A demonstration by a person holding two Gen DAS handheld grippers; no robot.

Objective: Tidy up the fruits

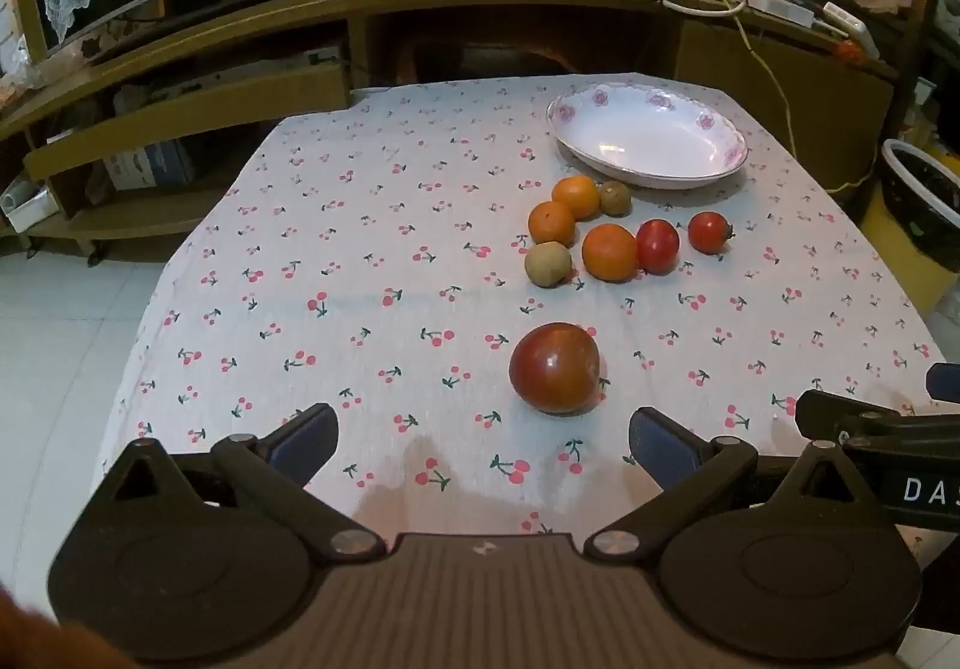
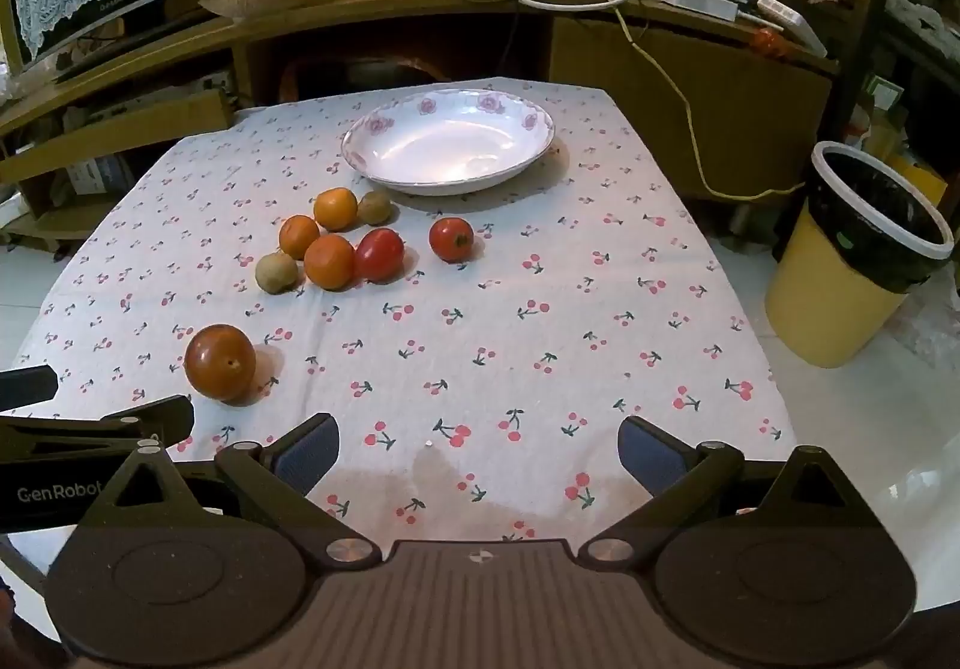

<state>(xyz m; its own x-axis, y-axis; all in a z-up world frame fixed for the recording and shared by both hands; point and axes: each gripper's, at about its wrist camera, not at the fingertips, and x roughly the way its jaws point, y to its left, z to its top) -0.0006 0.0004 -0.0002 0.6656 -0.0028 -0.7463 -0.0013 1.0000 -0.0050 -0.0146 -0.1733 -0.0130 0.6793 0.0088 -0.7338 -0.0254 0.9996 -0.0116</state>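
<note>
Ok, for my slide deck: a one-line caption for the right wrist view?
Open right gripper faces scattered fruit and an empty plate on a cherry-print tablecloth.

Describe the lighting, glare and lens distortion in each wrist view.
Left wrist view: dim warm light, a bright glow at top centre, soft glare inside the white dish, and the tablecloth edges bowed by the fisheye. Right wrist view: the same glow, a sheen on the large tomato, its shadow falling to the right, and the yellow bin leaning with the distortion.

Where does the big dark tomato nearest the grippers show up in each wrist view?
Left wrist: big dark tomato, just right of centre, ahead of the open left gripper.
Right wrist: lower left, beside the left gripper's arm.
Shared landmark: floral bowl.
</note>
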